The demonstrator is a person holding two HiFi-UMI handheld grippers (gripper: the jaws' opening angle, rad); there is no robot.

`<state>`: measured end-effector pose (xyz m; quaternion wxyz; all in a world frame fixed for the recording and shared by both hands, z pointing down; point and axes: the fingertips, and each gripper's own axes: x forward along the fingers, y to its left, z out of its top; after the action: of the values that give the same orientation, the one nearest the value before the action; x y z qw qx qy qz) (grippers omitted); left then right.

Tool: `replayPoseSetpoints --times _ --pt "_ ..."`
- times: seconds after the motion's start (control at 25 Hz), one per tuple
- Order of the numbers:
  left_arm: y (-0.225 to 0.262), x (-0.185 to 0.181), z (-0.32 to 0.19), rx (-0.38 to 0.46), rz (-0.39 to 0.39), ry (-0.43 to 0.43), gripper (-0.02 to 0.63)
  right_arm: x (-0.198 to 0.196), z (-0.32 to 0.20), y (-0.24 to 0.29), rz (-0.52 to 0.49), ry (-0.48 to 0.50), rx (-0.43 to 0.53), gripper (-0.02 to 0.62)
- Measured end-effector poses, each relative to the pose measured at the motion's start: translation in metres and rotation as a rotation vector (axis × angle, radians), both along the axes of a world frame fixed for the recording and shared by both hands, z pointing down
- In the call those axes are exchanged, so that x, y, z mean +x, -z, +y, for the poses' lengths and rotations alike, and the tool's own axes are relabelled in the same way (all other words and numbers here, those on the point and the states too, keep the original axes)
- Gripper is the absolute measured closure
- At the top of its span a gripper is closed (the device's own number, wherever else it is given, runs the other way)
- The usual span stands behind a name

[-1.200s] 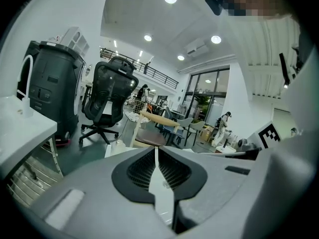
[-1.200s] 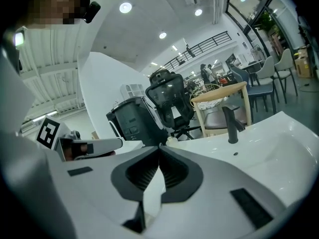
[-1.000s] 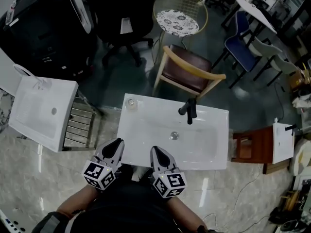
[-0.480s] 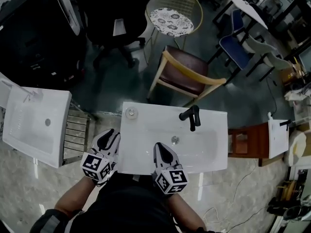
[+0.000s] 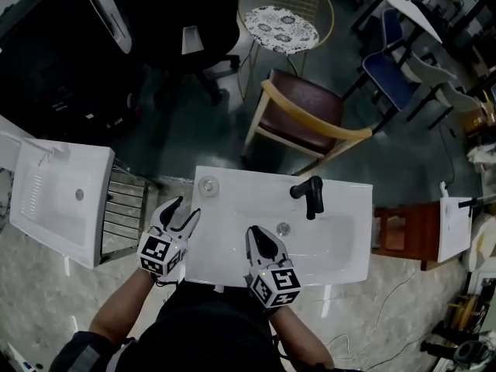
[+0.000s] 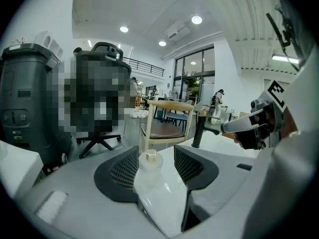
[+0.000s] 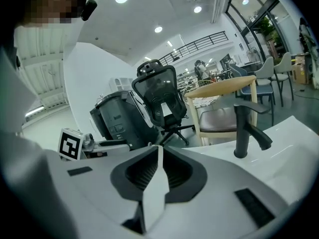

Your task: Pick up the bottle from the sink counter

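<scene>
Bottle (image 5: 208, 184): clear, upright on white sink desk (image 5: 341, 250), well left of black faucet (image 5: 310, 194). Left tool (image 5: 184, 209): jaws wide, just been opening, empty; bottle ahead. Right tool (image 5: 254, 234): jaws together, empty, near faucet.

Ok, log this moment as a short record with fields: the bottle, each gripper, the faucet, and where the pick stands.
bottle: small, clear, upright at the far left corner of the sink counter, untouched
left gripper: jaws apart, have just been opening; bottle lined up ahead of them, not gripped
right gripper: jaws together, empty, over the counter's near edge
faucet: black, behind the basin
pick: not yet done
</scene>
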<state>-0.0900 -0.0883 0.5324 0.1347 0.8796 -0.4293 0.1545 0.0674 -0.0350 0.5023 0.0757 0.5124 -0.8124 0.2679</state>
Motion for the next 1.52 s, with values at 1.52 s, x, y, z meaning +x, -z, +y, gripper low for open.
replayPoseSetpoints --times 1.52 --pt "-0.110 0.046 -0.074 -0.109 -0.068 -0.091 0.265 0.000 -0.036 -0.107 -0.050 0.015 -0.211 0.456"
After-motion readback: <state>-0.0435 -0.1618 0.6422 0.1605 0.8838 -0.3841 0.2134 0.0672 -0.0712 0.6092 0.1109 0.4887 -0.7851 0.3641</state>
